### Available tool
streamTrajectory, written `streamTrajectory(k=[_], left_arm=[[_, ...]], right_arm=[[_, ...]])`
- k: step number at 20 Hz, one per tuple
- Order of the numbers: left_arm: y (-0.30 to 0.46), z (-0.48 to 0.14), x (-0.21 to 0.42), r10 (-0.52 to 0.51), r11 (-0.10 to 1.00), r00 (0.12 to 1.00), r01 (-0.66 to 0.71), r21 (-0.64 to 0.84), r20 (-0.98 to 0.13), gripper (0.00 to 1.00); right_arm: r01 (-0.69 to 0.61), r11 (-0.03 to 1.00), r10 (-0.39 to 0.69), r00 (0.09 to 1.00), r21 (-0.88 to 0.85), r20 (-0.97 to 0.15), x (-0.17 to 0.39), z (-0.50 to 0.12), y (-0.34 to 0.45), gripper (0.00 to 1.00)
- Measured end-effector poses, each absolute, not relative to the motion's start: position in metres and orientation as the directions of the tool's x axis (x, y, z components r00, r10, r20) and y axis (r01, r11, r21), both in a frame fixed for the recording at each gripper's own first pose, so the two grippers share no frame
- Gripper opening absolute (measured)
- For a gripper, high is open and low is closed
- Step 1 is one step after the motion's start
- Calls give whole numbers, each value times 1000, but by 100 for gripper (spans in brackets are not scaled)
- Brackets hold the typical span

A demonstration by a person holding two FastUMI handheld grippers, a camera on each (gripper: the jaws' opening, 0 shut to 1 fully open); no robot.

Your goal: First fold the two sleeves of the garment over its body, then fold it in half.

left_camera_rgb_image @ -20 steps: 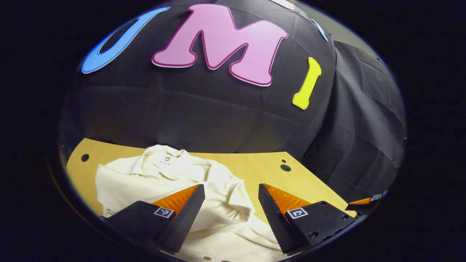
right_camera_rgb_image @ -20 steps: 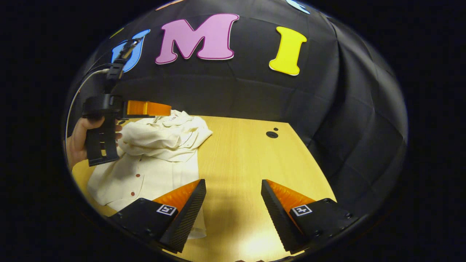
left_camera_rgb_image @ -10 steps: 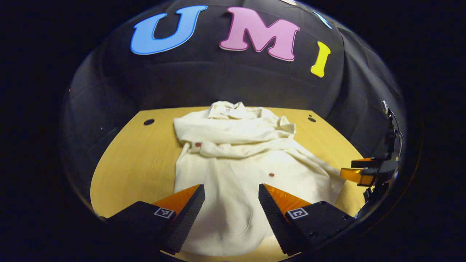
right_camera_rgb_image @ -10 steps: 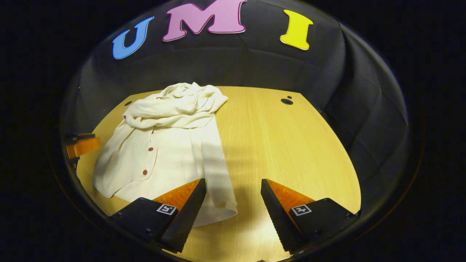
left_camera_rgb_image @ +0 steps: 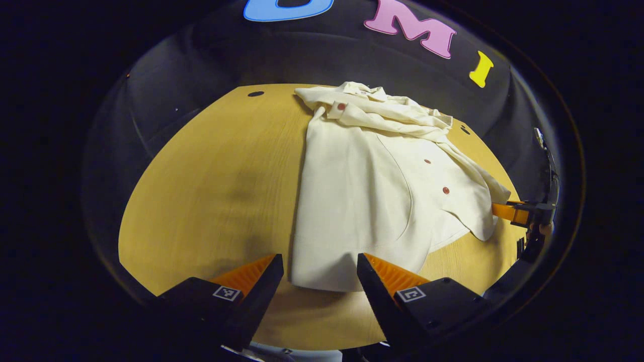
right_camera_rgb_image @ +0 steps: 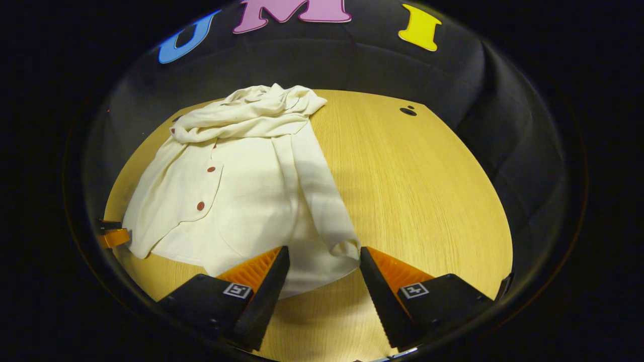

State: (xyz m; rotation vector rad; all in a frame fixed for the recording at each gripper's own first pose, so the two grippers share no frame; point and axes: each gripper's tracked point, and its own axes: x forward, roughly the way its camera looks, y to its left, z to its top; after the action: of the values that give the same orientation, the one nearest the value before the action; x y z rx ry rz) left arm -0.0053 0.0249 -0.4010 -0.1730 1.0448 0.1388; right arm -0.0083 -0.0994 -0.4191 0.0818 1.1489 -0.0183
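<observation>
The wooden table [left_camera_rgb_image: 211, 191] carries the cream garment [left_camera_rgb_image: 372, 191], spread toward twelve o'clock, sleeves bunched near its collar. Left gripper [left_camera_rgb_image: 320, 281] and right gripper [right_camera_rgb_image: 324, 274] hover at its six-o'clock hem, jaws apart, gripping nothing.

We see matt, soft woven cloth w/ creases: garment [left_camera_rgb_image: 372, 191]; smooth light wood-grain, slight sheen: table [left_camera_rgb_image: 211, 191].
</observation>
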Motion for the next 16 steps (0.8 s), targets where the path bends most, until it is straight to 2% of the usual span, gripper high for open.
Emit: streamTrajectory(k=[1, 2, 3, 4, 5, 6, 7, 8, 9, 12, 16], left_arm=[[23, -399, -5, 25, 980, 503, -182, -77, -864, 97], [16, -399, -3, 10, 981, 502, -171, -88, -865, 97], [12, -399, -2, -2, 982, 503, -162, -96, -865, 92], [4, -400, 0, -20, 982, 499, -153, -111, -867, 86], [0, -401, 1, -29, 983, 495, -145, -116, -868, 70], [-2, -401, 2, -26, 981, 489, -154, -116, -872, 60], [-8, -403, 6, -41, 980, 499, -151, -133, -866, 24], [-16, -402, 9, -73, 978, 496, -132, -159, -865, 20], [-20, -401, 10, -93, 977, 497, -120, -174, -863, 12], [-22, -381, 28, -128, 973, 528, -95, -208, -840, 7], [-13, -324, 80, -148, 976, 618, -34, -214, -772, 7]], right_arm=[[68, 996, 22, 416, 55, -909, -6, -419, -98, 76], [77, 995, 20, 416, 57, -909, -5, -420, -97, 75], [83, 994, 30, 416, 71, -909, -4, -421, -93, 76], [86, 993, 39, 410, 81, -911, -4, -422, -90, 72], [84, 992, 49, 410, 91, -911, -2, -422, -85, 55], [77, 992, 62, 410, 102, -910, -1, -421, -80, 47], [70, 992, 70, 405, 108, -912, 0, -422, -75, 36], [60, 994, 62, 412, 95, -909, 3, -422, -75, 19], [45, 996, 52, 410, 77, -911, 4, -421, -74, 8], [11, 993, 102, 412, 117, -905, 12, -411, -55, 5], [7, 987, 132, 525, 159, -841, 61, -361, -41, 5]])
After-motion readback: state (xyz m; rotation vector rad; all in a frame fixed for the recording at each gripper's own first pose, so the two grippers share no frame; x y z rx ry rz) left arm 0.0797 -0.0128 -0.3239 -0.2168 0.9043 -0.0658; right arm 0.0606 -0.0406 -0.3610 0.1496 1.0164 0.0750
